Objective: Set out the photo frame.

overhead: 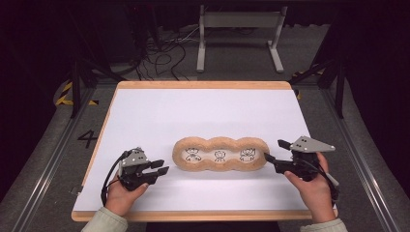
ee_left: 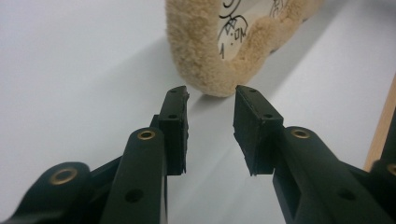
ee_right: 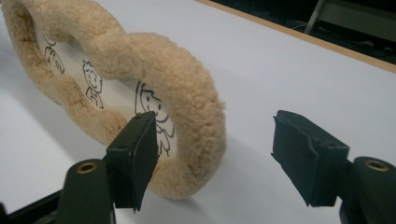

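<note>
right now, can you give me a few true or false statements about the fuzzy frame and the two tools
1. The fuzzy tan frame has three openings with a cartoon drawing in each. True.
2. The left tool is clamped on the frame's end. False: its jaws are open with nothing between them, short of the frame.
3. The right tool stands open at the frame's other end. True.
4. The frame lies on bare wood. False: it lies on the white tabletop; wood shows just at the edge.
5. The frame is lifted off the table. False: it rests flat on it.
</note>
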Demonstrator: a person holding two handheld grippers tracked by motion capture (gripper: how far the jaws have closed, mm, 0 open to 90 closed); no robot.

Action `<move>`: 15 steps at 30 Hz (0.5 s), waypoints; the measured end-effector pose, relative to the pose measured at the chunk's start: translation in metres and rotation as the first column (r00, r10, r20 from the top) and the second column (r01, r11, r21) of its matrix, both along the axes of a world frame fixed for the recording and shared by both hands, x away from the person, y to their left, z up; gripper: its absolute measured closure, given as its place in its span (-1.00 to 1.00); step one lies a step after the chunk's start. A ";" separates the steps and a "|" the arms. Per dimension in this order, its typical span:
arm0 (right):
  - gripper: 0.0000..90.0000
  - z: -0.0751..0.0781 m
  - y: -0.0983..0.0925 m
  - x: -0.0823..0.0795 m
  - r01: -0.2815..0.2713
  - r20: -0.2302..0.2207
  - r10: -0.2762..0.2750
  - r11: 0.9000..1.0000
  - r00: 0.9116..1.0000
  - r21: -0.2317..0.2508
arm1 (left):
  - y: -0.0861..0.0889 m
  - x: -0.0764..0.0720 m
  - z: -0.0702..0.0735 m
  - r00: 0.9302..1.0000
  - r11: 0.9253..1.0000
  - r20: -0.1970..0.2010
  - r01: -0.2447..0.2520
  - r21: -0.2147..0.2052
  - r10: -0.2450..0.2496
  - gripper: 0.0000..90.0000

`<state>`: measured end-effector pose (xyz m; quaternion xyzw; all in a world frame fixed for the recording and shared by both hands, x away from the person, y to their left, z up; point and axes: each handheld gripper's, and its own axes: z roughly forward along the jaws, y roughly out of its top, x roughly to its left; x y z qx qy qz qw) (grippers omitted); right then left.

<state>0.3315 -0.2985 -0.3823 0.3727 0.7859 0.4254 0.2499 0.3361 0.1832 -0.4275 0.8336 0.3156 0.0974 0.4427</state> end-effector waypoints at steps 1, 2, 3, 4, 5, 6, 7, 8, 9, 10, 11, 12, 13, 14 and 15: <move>-0.30 0.001 -0.003 -0.001 0.003 0.003 -0.003 1.000 1.000 0.004 | 0.002 0.000 0.000 1.000 1.000 0.006 -0.004 -0.002 0.004 0.43; -0.30 0.003 -0.006 -0.001 0.004 0.002 -0.004 1.000 1.000 0.007 | 0.004 0.000 0.000 1.000 1.000 0.005 -0.020 -0.009 0.020 0.40; -0.30 0.004 -0.009 -0.002 0.005 0.000 -0.005 1.000 1.000 0.011 | 0.006 0.000 0.000 1.000 1.000 0.007 -0.023 -0.009 0.023 0.38; -0.30 0.005 -0.012 -0.003 0.004 0.001 -0.005 1.000 1.000 0.013 | 0.008 0.001 -0.001 0.999 0.999 0.011 -0.034 -0.011 0.034 0.35; -0.30 0.006 -0.016 -0.004 0.007 -0.002 -0.007 1.000 1.000 0.017 | 0.010 0.001 0.000 0.999 0.999 0.014 -0.039 -0.010 0.039 0.32; -0.30 0.006 -0.019 -0.004 0.008 -0.002 -0.008 1.000 1.000 0.016 | 0.012 0.001 -0.001 0.999 0.999 0.012 -0.048 -0.017 0.048 0.30; -0.31 0.006 -0.021 -0.005 0.010 -0.007 -0.010 1.000 1.000 0.017 | 0.012 0.001 -0.001 0.999 0.999 0.012 -0.048 -0.017 0.048 0.28; -0.32 0.005 -0.025 -0.006 0.016 -0.012 -0.016 1.000 1.000 0.018 | 0.016 0.003 -0.001 0.998 0.998 0.020 -0.062 -0.015 0.062 0.26; -0.32 0.004 -0.027 -0.007 0.022 -0.017 -0.022 1.000 1.000 0.022 | 0.016 0.003 -0.001 0.998 0.998 0.020 -0.062 -0.015 0.062 0.26; -0.33 0.003 -0.030 -0.007 0.025 -0.022 -0.025 0.999 0.999 0.020 | 0.019 0.005 -0.002 0.997 0.998 0.027 -0.070 -0.010 0.070 0.26; -0.34 0.002 -0.032 -0.008 0.028 -0.029 -0.028 0.999 0.999 0.023 | 0.020 0.006 -0.003 0.996 0.997 0.033 -0.083 0.002 0.083 0.26; -0.34 0.000 -0.036 -0.008 0.034 -0.034 -0.034 0.999 0.999 0.023 | 0.021 0.007 -0.004 0.995 0.996 0.033 -0.090 0.006 0.090 0.26; -0.35 -0.001 -0.037 -0.008 0.041 -0.039 -0.040 0.999 0.998 0.024 | 0.023 0.008 -0.004 0.995 0.996 0.033 -0.091 0.004 0.091 0.26; -0.36 -0.003 -0.040 -0.008 0.045 -0.042 -0.044 0.999 0.998 0.023 | 0.025 0.009 -0.005 0.995 0.995 0.038 -0.095 0.004 0.095 0.26; -0.37 -0.004 -0.043 -0.009 0.052 -0.048 -0.051 0.998 0.998 0.022 | 0.027 0.011 -0.006 0.994 0.995 0.036 -0.104 0.003 0.104 0.25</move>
